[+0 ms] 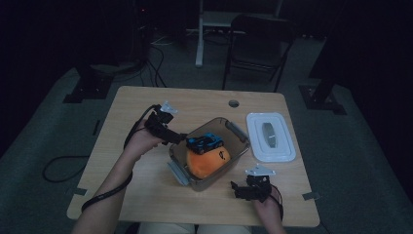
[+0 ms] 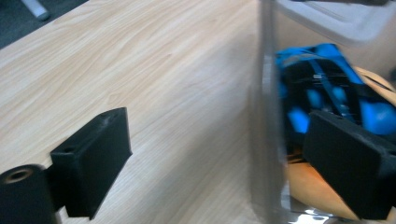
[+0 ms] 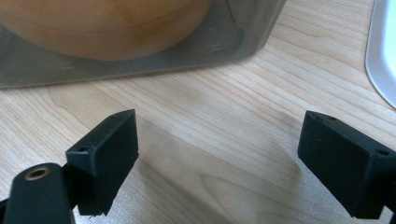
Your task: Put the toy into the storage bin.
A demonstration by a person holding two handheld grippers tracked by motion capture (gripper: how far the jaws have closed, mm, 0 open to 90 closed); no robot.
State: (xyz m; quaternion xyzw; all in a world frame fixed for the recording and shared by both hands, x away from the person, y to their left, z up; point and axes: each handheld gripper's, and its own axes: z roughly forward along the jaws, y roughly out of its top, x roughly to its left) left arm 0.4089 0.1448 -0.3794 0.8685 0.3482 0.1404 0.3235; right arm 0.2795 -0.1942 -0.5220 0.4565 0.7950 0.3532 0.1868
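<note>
A clear plastic container (image 1: 240,135) stands mid-table. Inside it lies an orange round soft toy (image 1: 207,164), and a blue and black toy car (image 1: 205,142) rests on top of that. My left gripper (image 1: 178,138) is at the container's left rim, open. In the left gripper view the jaws (image 2: 219,158) straddle the container wall (image 2: 268,116), with one jaw out over the table and the other in front of the car (image 2: 327,88) and the orange toy (image 2: 303,189). My right gripper (image 1: 238,189) is open near the front edge. Its jaws (image 3: 219,158) hang over bare wood just short of the container (image 3: 252,32).
A white lid (image 1: 285,146) with a grey handle lies flat to the right of the container, and its edge (image 3: 384,56) shows in the right gripper view. A round cable hole (image 1: 234,103) sits near the table's far edge. A folding chair (image 1: 258,46) stands beyond the table.
</note>
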